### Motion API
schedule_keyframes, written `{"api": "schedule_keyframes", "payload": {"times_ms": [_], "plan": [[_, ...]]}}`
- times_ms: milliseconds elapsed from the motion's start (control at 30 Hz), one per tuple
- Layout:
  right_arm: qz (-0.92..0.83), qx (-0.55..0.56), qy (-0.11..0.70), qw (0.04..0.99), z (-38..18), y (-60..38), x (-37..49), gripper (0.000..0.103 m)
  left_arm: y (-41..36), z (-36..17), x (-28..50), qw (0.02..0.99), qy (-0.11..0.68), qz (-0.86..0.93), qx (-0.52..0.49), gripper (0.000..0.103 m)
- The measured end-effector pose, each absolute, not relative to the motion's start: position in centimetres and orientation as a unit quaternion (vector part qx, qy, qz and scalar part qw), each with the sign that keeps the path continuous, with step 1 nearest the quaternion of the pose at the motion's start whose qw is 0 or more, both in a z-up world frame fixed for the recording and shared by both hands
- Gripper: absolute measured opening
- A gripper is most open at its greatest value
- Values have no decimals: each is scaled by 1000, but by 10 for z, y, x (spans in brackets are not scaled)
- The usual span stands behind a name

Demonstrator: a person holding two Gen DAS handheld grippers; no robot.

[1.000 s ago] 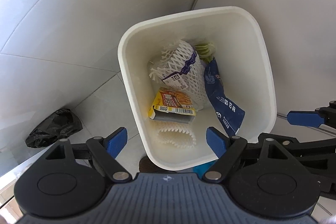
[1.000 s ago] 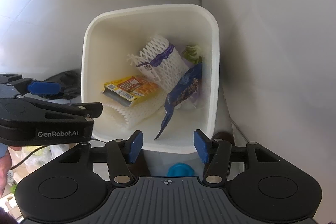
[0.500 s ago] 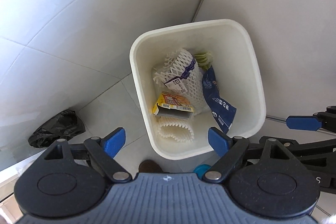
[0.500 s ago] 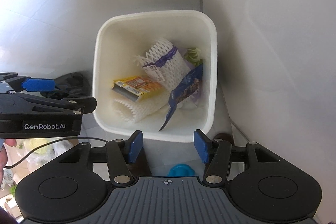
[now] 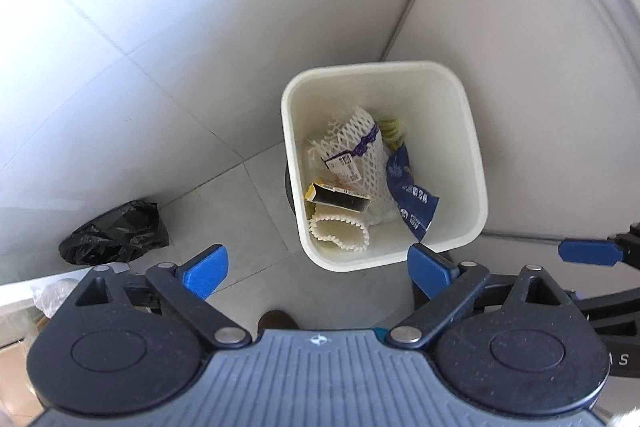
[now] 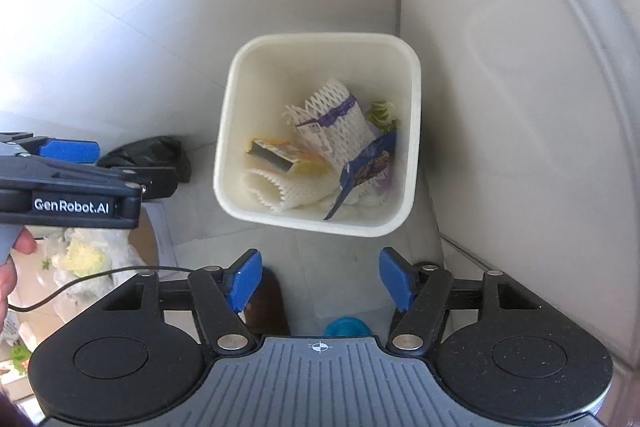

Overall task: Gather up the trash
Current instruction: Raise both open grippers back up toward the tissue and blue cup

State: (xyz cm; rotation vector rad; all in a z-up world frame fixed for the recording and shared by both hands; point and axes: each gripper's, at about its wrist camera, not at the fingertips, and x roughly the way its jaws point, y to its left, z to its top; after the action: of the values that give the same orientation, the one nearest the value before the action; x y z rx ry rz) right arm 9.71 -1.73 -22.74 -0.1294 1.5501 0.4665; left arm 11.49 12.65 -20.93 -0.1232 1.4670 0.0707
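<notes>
White plastic bin [image 5: 468,163] stands on the tiled floor [image 5: 224,211] in the far corner where two pale walls [image 5: 180,27] meet, and it holds the collected trash: a big foam net sleeve [image 5: 356,147] with a purple band and label leaning toward the far side, a second foam net [image 5: 340,231] curled on the near side, a blue wrapper [image 5: 412,195] propped against the right of the sleeve, a yellow carton [image 5: 336,193] lying open-ended between the two nets, and a bit of green scrap [image 5: 394,129] at the far right. Black bag [image 5: 114,233] sits crumpled on the floor well to the left of the bin, looks not yet collected. Left gripper [image 5: 316,263] points down over the near rim, jaws wide and opening, nothing between them. Right gripper [image 6: 320,277] hangs just near of the bin, jaws apart and opening too, also empty. A fingertip [image 6: 22,241] shows on the left handle in the right view. Risks, as I judge them: the black bag is limp and slippery, so a shallow pinch could let it slide out or spill whatever is inside; the bin is light and uprighted only by its base, so a knock on the rim could tip it; the two grippers are close together and could clash reaching left.
</notes>
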Motion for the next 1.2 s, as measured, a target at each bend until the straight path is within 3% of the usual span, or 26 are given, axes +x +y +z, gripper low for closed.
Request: {"api": "schedule_keyframes", "payload": {"times_ms": [567,1200], "plan": [[240,-68,585,772,-128,-30,63,75,123,-120,90,814,567,50,-114,102],[165,-10,471,867,-72,-93,92,87,86,-46,120,884,456,1,-99,102]]}}
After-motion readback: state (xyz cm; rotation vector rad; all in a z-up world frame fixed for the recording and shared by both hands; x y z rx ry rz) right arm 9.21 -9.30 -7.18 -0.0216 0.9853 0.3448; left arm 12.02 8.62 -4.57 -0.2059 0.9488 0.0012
